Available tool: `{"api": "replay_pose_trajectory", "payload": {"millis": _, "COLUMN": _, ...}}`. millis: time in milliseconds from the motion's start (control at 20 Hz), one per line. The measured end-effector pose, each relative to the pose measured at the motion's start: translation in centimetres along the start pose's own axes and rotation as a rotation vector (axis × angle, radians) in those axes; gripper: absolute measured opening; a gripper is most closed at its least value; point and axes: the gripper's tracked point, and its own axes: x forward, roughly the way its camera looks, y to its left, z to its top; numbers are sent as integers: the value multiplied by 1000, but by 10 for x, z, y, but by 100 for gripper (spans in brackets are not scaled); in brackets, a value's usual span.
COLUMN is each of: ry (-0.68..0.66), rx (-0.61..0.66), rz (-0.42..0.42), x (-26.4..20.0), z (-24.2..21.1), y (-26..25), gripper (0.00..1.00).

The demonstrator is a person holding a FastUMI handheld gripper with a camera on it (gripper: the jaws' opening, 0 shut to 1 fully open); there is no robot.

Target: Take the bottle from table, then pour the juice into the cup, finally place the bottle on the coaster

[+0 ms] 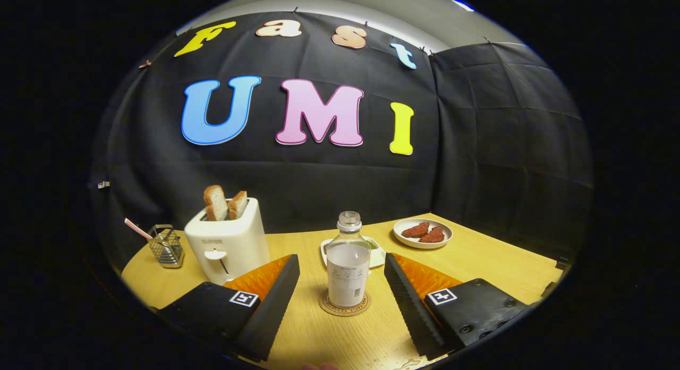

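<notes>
A clear, uncapped bottle (348,263) with a white label stands upright on a round cork coaster (345,303) on the wooden table (478,263). My gripper (341,271) is open, its two black ridged fingers (279,290) spread wide on either side of the bottle without touching it. The bottle sits just ahead, between the fingertips. A cup is hard to make out; something low and partly hidden sits on a white square dish (377,253) right behind the bottle.
A white toaster (228,245) with two bread slices stands beyond the left finger. Left of it is a small wire basket (166,246). A white plate (423,233) with reddish pieces lies at the back right. Black cloth walls close the table's far sides.
</notes>
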Motion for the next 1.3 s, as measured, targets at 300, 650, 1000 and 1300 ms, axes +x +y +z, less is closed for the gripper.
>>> {"api": "replay_pose_trajectory", "payload": {"millis": 300, "ry": -71, "rx": -33, "rz": 112, "x": -48, "z": 59, "y": 10, "gripper": 99}}
{"api": "replay_pose_trajectory", "payload": {"millis": 650, "ry": -109, "rx": -24, "rz": 252, "x": -99, "z": 107, "y": 22, "gripper": 97}}
{"api": "replay_pose_trajectory", "payload": {"millis": 1000, "ry": -124, "rx": 10, "rz": 358, "x": -136, "z": 137, "y": 32, "gripper": 97}}
{"api": "replay_pose_trajectory", "payload": {"millis": 1300, "ry": -123, "rx": 30, "rz": 384, "x": -155, "z": 154, "y": 20, "gripper": 97}}
